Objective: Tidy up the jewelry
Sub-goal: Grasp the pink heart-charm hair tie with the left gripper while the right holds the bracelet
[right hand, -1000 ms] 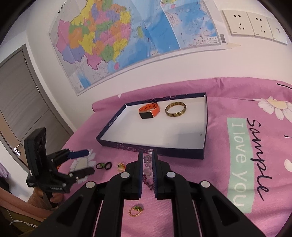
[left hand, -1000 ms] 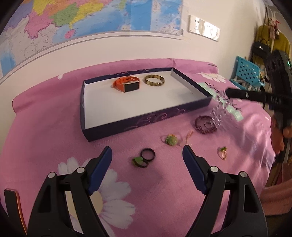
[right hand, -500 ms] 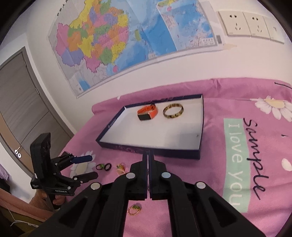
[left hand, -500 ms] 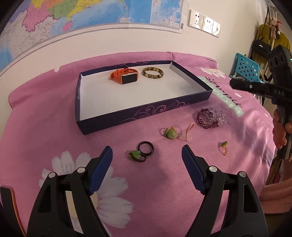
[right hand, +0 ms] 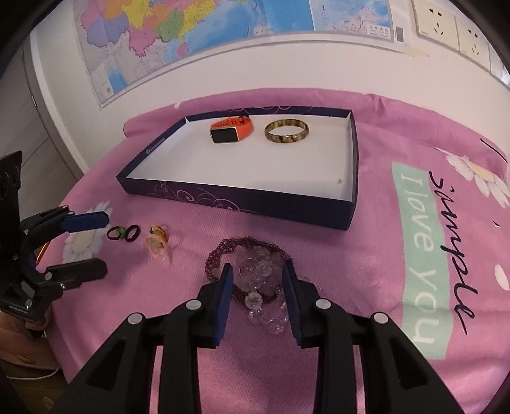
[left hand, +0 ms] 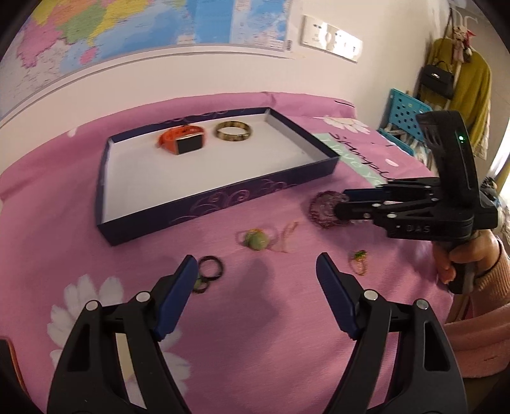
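A dark blue tray (left hand: 223,203) (right hand: 242,199) on the pink bedspread holds an orange watch (left hand: 183,141) (right hand: 231,130) and a brown bangle (left hand: 232,131) (right hand: 287,132). My right gripper (right hand: 257,274) (left hand: 342,202) is open, its jaws on either side of a purple bead bracelet (right hand: 220,251) (left hand: 322,208) tangled with clear crystal flowers (right hand: 259,270). My left gripper (left hand: 255,270) (right hand: 92,243) is open and empty above the bedspread. Black rings (left hand: 210,270) (right hand: 126,232), a green-stone ring (left hand: 255,240) (right hand: 157,237) and a small gold ring (left hand: 358,259) lie loose.
The wall with a map (right hand: 191,28) and sockets (left hand: 331,46) is behind the bed. A blue stool (left hand: 404,111) and hanging clothes (left hand: 462,79) stand at the right. The bed's edge drops off at the left in the right wrist view.
My right gripper was shut and raised; it has opened and come down around the bracelet on the bedspread. My left gripper has stayed open and shifted slightly.
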Demonstrator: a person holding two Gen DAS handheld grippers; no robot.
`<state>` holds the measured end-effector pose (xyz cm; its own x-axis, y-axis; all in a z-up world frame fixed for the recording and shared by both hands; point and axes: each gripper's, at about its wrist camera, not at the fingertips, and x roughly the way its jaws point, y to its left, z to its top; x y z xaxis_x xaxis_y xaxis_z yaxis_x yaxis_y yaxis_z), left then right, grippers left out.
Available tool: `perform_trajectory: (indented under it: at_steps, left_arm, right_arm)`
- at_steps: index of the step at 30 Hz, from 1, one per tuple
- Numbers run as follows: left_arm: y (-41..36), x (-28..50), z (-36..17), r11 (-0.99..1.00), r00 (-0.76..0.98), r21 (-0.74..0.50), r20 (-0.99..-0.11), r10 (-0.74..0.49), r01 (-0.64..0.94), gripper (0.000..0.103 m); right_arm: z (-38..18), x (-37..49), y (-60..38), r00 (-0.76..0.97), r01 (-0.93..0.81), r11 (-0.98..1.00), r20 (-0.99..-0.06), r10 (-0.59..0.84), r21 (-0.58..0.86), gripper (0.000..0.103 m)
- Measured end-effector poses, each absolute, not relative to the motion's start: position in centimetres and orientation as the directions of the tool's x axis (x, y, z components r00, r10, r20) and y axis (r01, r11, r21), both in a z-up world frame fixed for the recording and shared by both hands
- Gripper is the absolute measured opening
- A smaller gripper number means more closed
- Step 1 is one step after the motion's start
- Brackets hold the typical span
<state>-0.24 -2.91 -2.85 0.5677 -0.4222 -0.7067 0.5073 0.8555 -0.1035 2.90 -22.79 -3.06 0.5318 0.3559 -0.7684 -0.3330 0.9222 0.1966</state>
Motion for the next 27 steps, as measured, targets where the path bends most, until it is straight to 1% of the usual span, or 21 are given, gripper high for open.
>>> perform_trajectory:
  at_steps: [1, 4, 8, 9, 11, 12, 17, 22, 27]
  left_arm:
    - [-3.4, -0.1, -3.0, 0.849, 0.556, -0.111, -0.711, -0.431, 0.517, 0.070]
    - [-4.5, 0.5, -3.4, 0.832, 0.526, -0.127, -0.721, -0.452, 0.540, 0.057]
    - [-5.8, 1.2, -4.0, 0.811, 0.486, -0.154, -0.732, -0.478, 0.565, 0.045]
    - [-6.2, 1.5, -4.2, 0.807, 0.472, -0.161, -0.739, -0.480, 0.567, 0.044]
    - [-6.5, 1.9, -4.6, 0.808, 0.458, -0.170, -0.749, -0.478, 0.565, 0.037]
    - [-6.6, 2.2, -4.7, 0.808, 0.451, -0.177, -0.754, -0.479, 0.562, 0.037]
    - [-6.6, 3.0, -5.0, 0.811, 0.437, -0.199, -0.759, -0.483, 0.551, 0.037]
    - [-7.2, 3.3, -5.1, 0.813, 0.435, -0.179, -0.771, -0.466, 0.554, 0.036]
    - [-7.7, 3.6, -5.1, 0.810, 0.430, -0.171, -0.776, -0.461, 0.561, 0.031]
  right_arm:
    - [-3.1, 2.9, -22.8, 0.533, -0.332, 0.925, -0.772, 0.347, 0.186, 0.024]
    - [-3.1, 3.0, -23.3, 0.534, -0.326, 0.926, -0.772, 0.346, 0.190, 0.017]
    - [-2.9, 2.9, -24.2, 0.537, -0.316, 0.917, -0.751, 0.383, 0.242, 0.017]
    - [-2.7, 2.8, -24.5, 0.537, -0.315, 0.912, -0.743, 0.399, 0.262, 0.016]
    - [-2.3, 2.8, -24.9, 0.543, -0.314, 0.906, -0.729, 0.417, 0.285, 0.016]
    - [-2.1, 2.8, -25.1, 0.545, -0.315, 0.900, -0.720, 0.430, 0.300, 0.007]
    - [-0.7, 2.6, -26.4, 0.563, -0.319, 0.875, -0.669, 0.485, 0.365, 0.007]
    - [0.0, 2.5, -27.0, 0.573, -0.320, 0.860, -0.642, 0.509, 0.397, 0.007]
    - [0.7, 2.4, -27.6, 0.582, -0.323, 0.844, -0.613, 0.535, 0.429, 0.007]
